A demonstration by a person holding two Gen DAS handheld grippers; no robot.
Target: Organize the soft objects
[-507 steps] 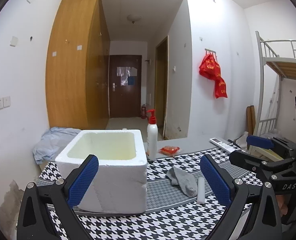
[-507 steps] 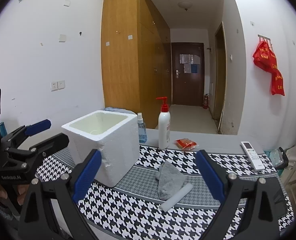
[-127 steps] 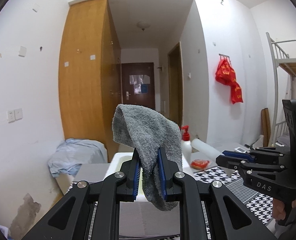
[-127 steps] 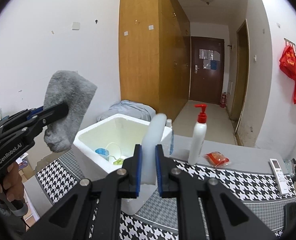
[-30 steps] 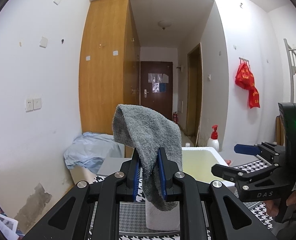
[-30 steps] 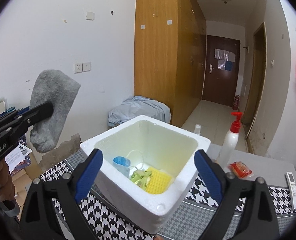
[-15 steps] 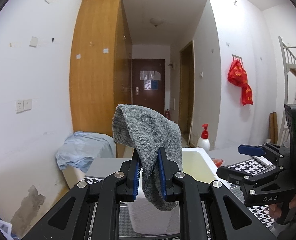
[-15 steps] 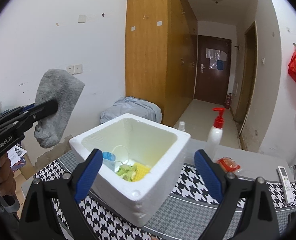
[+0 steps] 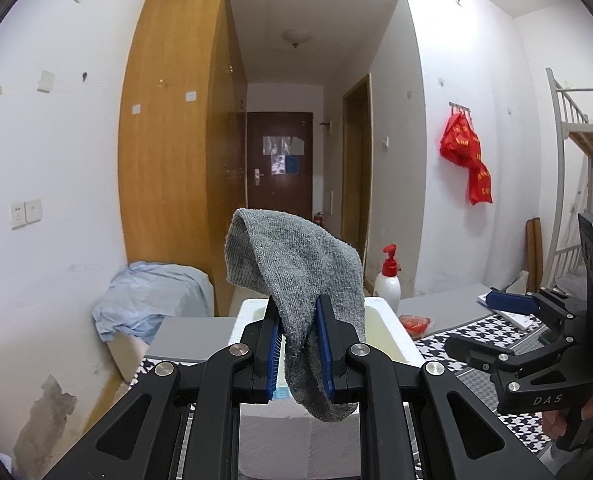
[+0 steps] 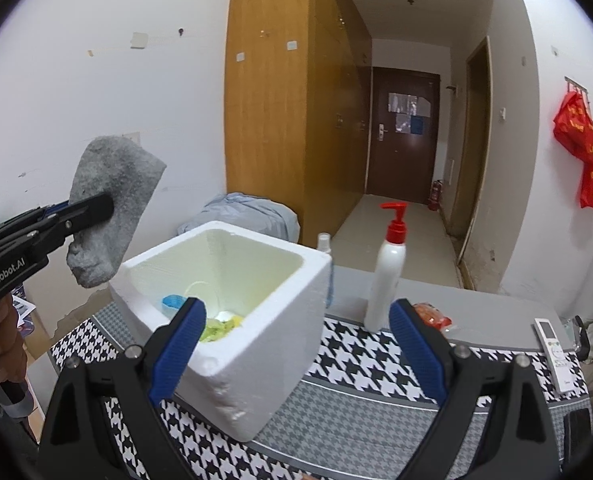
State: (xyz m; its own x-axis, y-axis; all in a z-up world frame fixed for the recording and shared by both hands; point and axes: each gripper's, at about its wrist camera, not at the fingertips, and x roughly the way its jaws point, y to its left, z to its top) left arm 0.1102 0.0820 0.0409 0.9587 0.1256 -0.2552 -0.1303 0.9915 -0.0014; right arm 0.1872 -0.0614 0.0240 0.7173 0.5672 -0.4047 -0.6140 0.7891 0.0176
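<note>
While the left gripper (image 9: pixel 296 344) was clamped on the limp grey knitted sock (image 9: pixel 300 280), the cloth sat at the centre of the left wrist frame, folded over the blue pads with one end flopped up and over and the other dangling below the fingertips. In the right wrist frame the same sock hung at the middle left, beside and above the near-left corner of the open white square foam box (image 10: pixel 232 304), not yet over the opening. The right gripper (image 10: pixel 296 344) stood wide open and held nothing, its fingers framing the box from the lower part of the frame. Judging from this, the main risk was an early release: let go where it hung, the sock would likely have dropped outside the box wall or draped over the rim rather than falling inside. Because the fabric was soft and only pinched through a fold, a quick swing could also have let it slide out of the pads. The dangling tail might have caught on the rough foam edge and tugged the light box across the black-and-white houndstooth tablecloth (image 10: pixel 376 360). A wide sweep towards the right of the frame risked knocking over the tall white pump bottle with the red nozzle (image 10: pixel 388 276) standing just behind the box.
</note>
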